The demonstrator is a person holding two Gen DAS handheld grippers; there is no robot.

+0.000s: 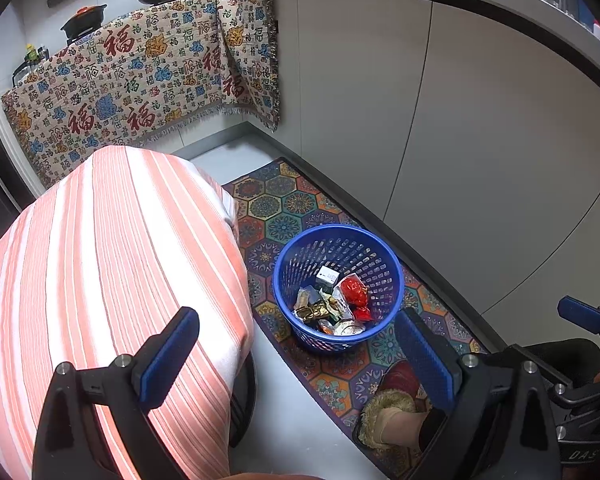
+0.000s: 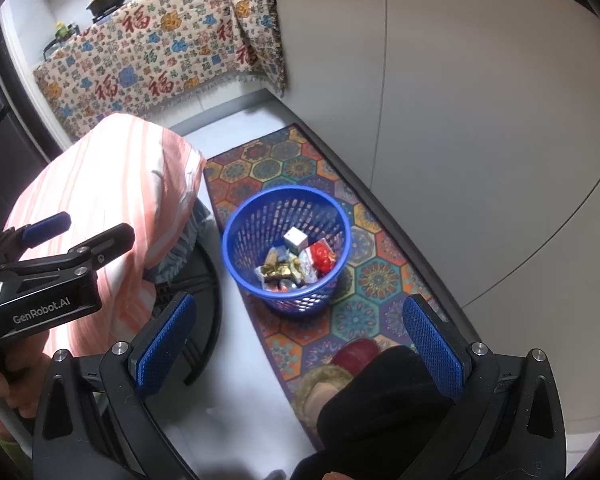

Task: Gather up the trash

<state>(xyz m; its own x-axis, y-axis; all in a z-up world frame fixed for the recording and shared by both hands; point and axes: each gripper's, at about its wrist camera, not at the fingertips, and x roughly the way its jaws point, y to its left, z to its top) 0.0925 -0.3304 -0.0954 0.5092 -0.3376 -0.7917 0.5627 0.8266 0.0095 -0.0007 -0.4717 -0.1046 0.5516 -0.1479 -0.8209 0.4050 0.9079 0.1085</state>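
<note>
A blue plastic mesh basket [image 1: 288, 280] stands on a patterned floor mat; it also shows in the right wrist view [image 2: 240, 240]. It holds several pieces of trash: a red wrapper [image 1: 354, 292], a gold wrapper [image 1: 314, 312] and a small white box [image 1: 327, 277]. My left gripper [image 1: 296, 356] is open and empty, held high above the table edge and the basket. My right gripper [image 2: 300, 344] is open and empty, above the floor just short of the basket. The left gripper also appears at the left of the right wrist view [image 2: 88, 236].
A table with an orange and white striped cloth [image 1: 100, 260] stands left of the basket. Grey cabinet doors [image 1: 440, 120] run along the right. A patterned cloth [image 1: 140, 76] hangs over the stove counter with pans. The person's slippered foot [image 1: 392, 404] is on the mat [image 1: 284, 200].
</note>
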